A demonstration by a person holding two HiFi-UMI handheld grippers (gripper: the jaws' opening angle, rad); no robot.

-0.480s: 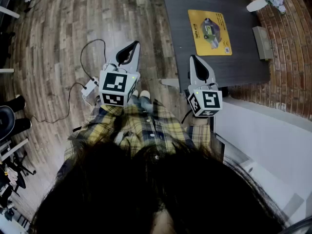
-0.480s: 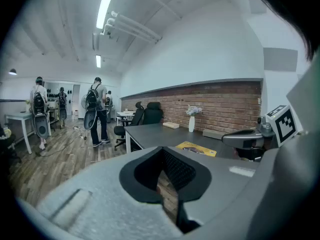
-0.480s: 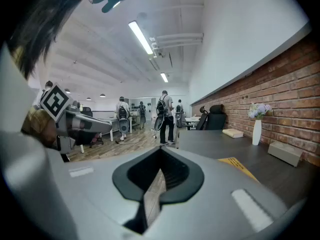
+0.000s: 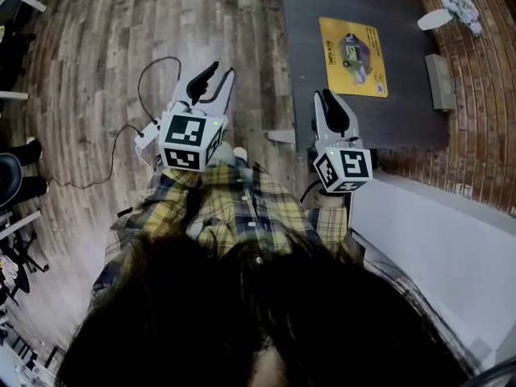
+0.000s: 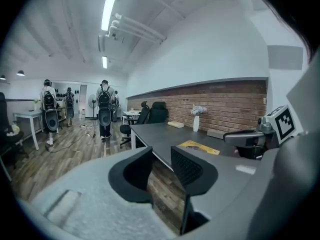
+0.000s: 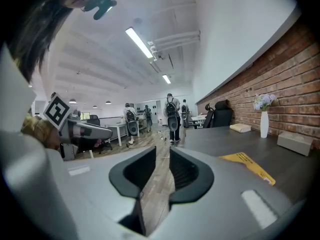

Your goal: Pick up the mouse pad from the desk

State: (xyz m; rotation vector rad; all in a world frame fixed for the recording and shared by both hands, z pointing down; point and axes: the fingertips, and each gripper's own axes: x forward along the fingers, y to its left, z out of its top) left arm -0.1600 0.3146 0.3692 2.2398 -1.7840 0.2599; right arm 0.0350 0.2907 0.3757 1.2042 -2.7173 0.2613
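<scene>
Flat rectangular yellow mouse pad (image 4: 353, 56), printed picture, wording unreadable, lies on smooth dark tabletop (image 4: 305, 39). Left tongs (image 4: 222, 69) apart, empty; right tongs (image 4: 326, 95) barely apart, empty.

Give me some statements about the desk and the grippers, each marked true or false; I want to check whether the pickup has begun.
1. The mouse pad lies flat on the desk. True.
2. The left gripper holds the mouse pad. False: its jaws are apart and empty, over the floor beside the desk.
3. The mouse pad is blue. False: it is yellow.
4. A vase stands upright on the desk. True.
</scene>
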